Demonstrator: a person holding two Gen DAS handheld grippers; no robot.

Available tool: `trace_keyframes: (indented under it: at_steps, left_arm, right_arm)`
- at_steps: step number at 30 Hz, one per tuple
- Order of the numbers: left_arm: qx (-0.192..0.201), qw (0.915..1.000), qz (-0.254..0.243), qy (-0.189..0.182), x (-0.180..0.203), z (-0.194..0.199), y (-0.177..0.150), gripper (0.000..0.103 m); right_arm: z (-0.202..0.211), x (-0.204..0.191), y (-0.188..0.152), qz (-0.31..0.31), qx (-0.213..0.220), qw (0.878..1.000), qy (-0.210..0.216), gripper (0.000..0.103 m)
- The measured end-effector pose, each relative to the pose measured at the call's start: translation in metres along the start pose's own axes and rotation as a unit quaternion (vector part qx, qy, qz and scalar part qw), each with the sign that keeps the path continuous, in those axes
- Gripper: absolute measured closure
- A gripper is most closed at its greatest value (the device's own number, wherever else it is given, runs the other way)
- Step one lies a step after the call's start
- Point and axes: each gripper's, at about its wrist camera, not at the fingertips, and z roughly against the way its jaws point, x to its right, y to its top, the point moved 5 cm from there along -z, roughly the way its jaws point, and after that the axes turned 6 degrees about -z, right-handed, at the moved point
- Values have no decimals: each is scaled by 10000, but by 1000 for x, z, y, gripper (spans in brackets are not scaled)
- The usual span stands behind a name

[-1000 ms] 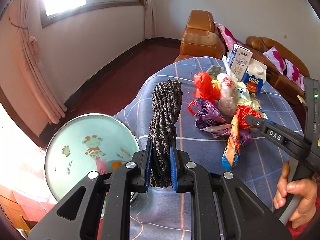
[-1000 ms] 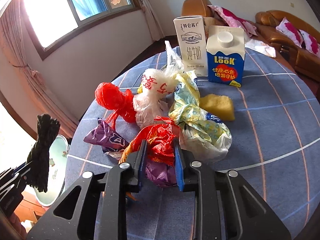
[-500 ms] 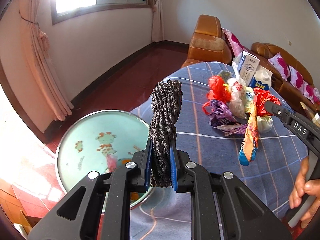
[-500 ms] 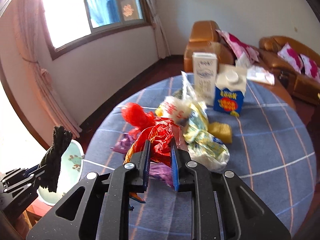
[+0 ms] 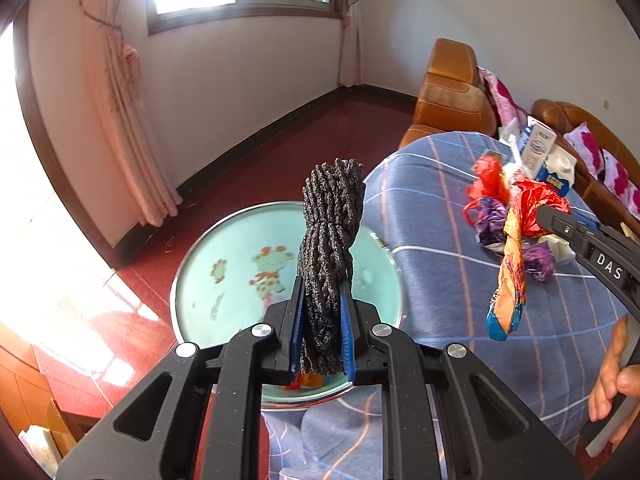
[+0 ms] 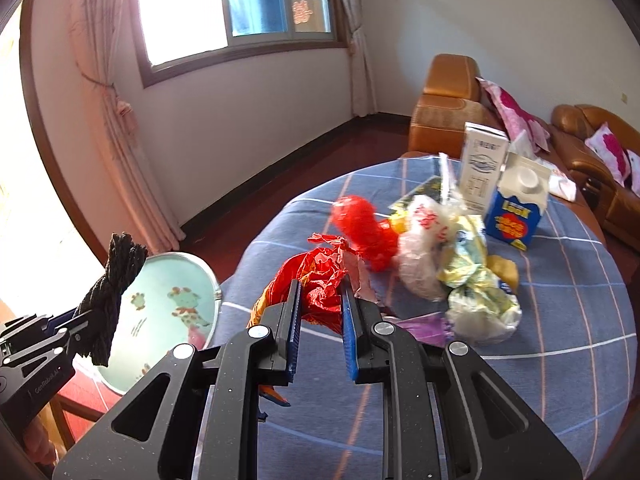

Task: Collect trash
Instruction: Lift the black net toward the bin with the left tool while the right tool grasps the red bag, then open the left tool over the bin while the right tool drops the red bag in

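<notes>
My left gripper (image 5: 322,300) is shut on a dark knotted bundle of cord (image 5: 330,232), held upright over a pale green enamel basin (image 5: 224,280) beside the table. My right gripper (image 6: 320,300) is shut on a crumpled red and orange snack wrapper (image 6: 316,280), lifted above the blue checked tablecloth (image 6: 540,380). The wrapper (image 5: 516,248) dangles from the right gripper (image 5: 538,212) in the left wrist view. More trash lies on the table: a red bag (image 6: 360,228), a white bag (image 6: 424,240), a yellowish bag (image 6: 476,288) and a purple wrapper (image 6: 424,326).
Two cartons stand at the table's far side, a white one (image 6: 480,168) and a blue one (image 6: 516,208). Brown leather sofas (image 6: 448,112) with pink cushions line the wall behind. A person's hand (image 5: 612,376) grips the right tool. Red floor lies around the basin.
Both grippers have swung left toward the basin. The cord bundle now hangs over the basin, and the red wrapper has risen off the pile and away from the other trash.
</notes>
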Motion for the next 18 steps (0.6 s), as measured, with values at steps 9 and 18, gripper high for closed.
trace_keyframes:
  at_steps: [9, 18]
  left_arm:
    - [-44, 9996, 242, 131, -29, -6, -9, 87]
    - [-164, 9988, 422, 171, -49, -17, -17, 87]
  right_arm:
    - [-9, -39, -5, 313, -104, 9992, 224, 84]
    - [-25, -75, -10, 621, -224, 9971, 370, 84]
